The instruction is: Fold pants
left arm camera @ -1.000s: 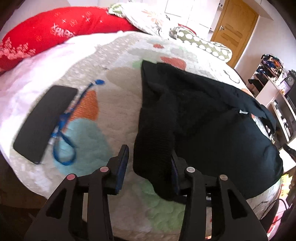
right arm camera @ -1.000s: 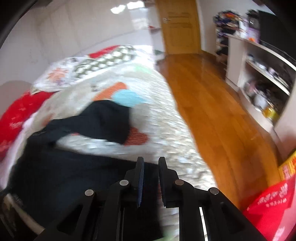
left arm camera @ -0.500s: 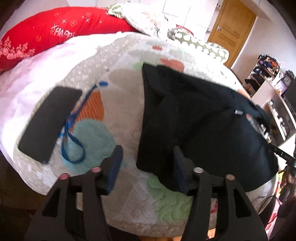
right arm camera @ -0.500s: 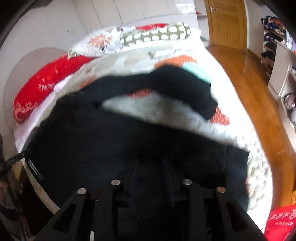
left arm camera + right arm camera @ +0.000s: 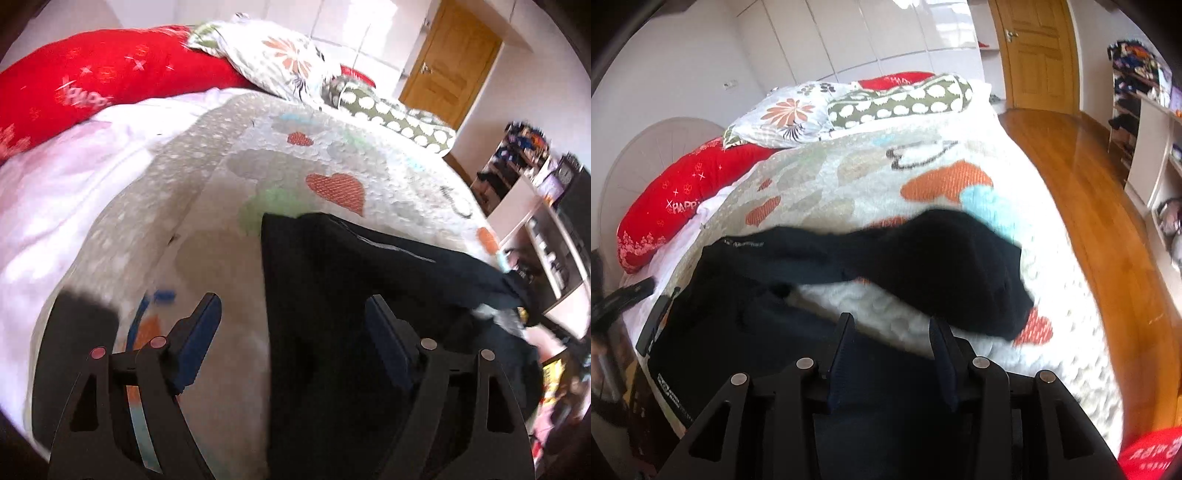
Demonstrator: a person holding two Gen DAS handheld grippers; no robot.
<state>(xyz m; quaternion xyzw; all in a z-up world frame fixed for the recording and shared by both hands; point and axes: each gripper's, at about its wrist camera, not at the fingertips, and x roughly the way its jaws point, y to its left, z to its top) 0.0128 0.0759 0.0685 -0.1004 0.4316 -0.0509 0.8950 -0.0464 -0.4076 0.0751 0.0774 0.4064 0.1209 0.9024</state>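
Observation:
Black pants (image 5: 332, 295) lie spread over the patterned quilt (image 5: 221, 206), their left edge running straight down the middle of the left wrist view. My left gripper (image 5: 291, 306) hovers over that edge, its jaws wide and still opening, with cloth below them but nothing pressed. In the right wrist view the pants (image 5: 738, 314) cover the near left of the bed, and one leg (image 5: 942, 258) lies folded across the quilt (image 5: 905, 162). My right gripper (image 5: 891, 325) is above the cloth, its jaws opening, the pads clear of the fabric.
A flat black object (image 5: 74, 325) with a blue strap (image 5: 162, 295) lies left of the pants. A red pillow (image 5: 92, 81), a floral pillow (image 5: 786, 114) and a dotted bolster (image 5: 901, 99) line the head end. Wooden floor (image 5: 1089, 206), shelves (image 5: 1152, 140) and a door (image 5: 1034, 51) are to the right.
Both grippers' jaws have spread apart. The left gripper let go of the pants' edge and moved farther over the bed. The right view swung from the floor onto the bed.

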